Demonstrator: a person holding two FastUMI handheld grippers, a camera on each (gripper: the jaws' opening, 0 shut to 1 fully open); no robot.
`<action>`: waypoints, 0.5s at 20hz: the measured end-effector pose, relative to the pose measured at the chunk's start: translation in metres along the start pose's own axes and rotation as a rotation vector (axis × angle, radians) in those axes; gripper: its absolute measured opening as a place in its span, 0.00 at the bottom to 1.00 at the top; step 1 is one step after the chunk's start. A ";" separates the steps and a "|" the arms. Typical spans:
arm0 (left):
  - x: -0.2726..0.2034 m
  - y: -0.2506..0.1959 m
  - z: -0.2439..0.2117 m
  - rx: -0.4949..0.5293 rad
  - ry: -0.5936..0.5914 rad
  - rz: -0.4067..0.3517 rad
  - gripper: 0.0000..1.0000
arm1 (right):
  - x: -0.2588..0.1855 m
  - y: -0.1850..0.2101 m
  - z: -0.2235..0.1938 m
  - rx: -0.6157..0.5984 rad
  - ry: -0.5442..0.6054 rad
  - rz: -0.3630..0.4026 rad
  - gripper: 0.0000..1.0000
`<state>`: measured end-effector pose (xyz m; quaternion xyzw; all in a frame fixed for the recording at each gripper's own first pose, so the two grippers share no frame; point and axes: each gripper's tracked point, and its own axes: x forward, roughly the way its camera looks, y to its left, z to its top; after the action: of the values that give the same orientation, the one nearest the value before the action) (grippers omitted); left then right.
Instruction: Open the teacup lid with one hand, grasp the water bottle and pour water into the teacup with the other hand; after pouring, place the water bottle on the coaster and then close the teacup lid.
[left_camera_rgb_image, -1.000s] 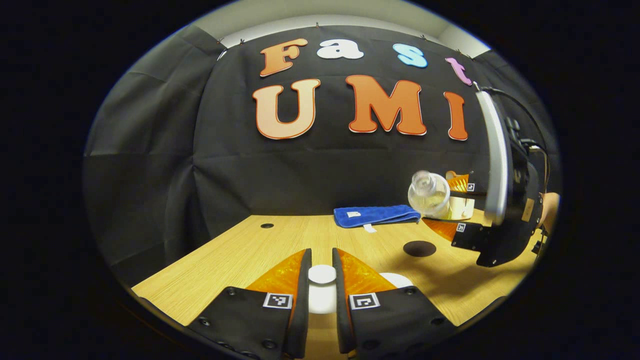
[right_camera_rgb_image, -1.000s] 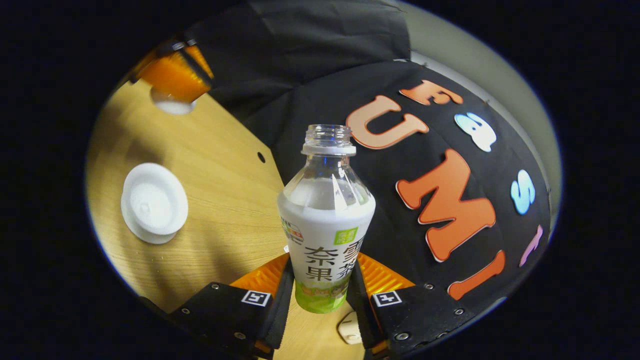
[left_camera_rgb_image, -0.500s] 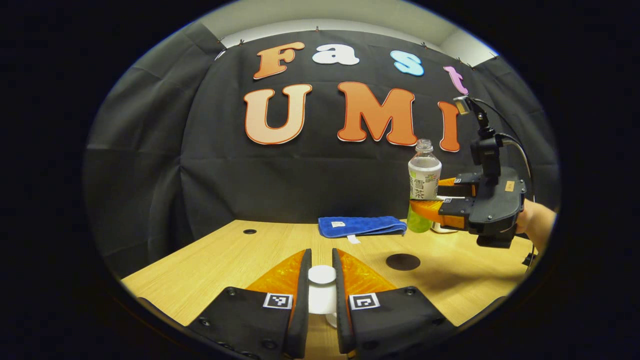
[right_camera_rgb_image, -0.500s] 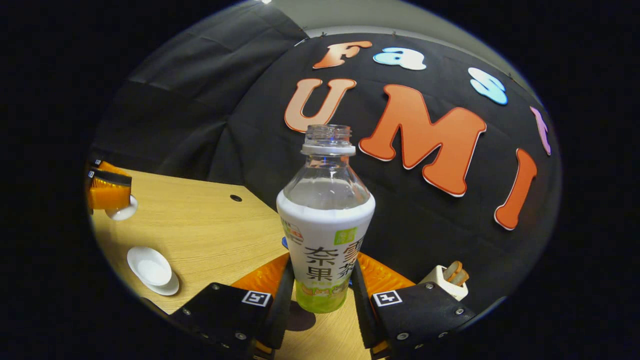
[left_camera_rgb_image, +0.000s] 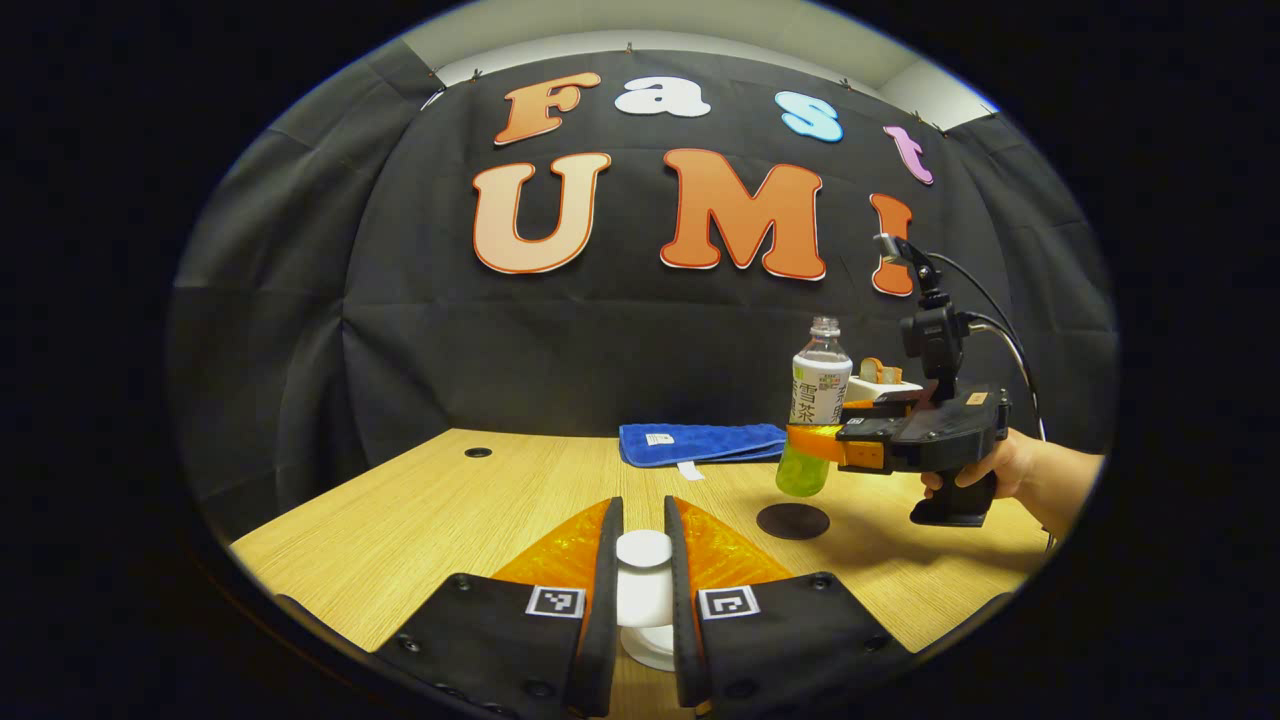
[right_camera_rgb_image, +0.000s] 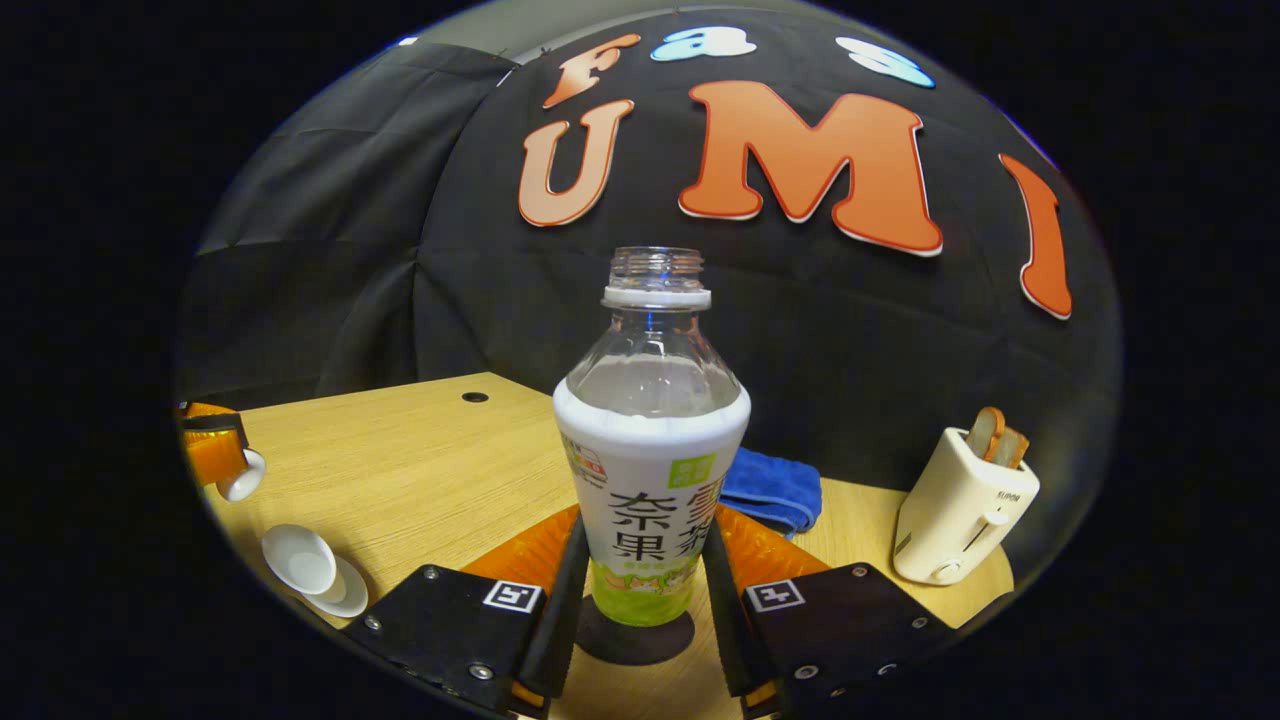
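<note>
- left gripper view: left gripper (left_camera_rgb_image: 641, 570) clamped on 1 lid (left_camera_rgb_image: 643, 549), kept off the cup; right gripper (left_camera_rgb_image: 822, 442) holds 1 bottle (left_camera_rgb_image: 817, 402) upright just above 1 coaster (left_camera_rgb_image: 792, 521), 1 towel (left_camera_rgb_image: 700, 442) behind
- right gripper view: fingers (right_camera_rgb_image: 562, 580) clamped on bottle, coaster right below, looks ready to set down; 1 open cup (right_camera_rgb_image: 299, 559) far left, 1 toaster (right_camera_rgb_image: 962, 506) right

Black tool (left_camera_rgb_image: 806, 445) body with square markers, screws, trailing cable.

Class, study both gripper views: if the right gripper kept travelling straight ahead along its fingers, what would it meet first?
The right gripper is shut on the water bottle. Ahead, the blue towel lies low on the table; probably the bottle clears it and reaches the black cloth wall, though depth is unclear.
</note>
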<state>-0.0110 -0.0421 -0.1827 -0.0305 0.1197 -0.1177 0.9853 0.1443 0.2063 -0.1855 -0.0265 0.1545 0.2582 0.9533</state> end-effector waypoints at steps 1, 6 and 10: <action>0.002 -0.001 -0.002 -0.002 0.005 0.000 0.27 | 0.002 0.000 -0.011 0.015 0.027 0.005 0.60; 0.008 -0.002 -0.009 -0.003 0.028 0.005 0.27 | 0.005 0.000 -0.041 0.050 0.112 0.016 0.60; 0.011 -0.012 -0.016 -0.002 0.048 -0.008 0.27 | 0.004 -0.003 -0.043 0.087 0.122 0.033 0.63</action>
<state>-0.0072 -0.0567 -0.1997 -0.0294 0.1432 -0.1223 0.9817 0.1375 0.2000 -0.2279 0.0019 0.2238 0.2649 0.9380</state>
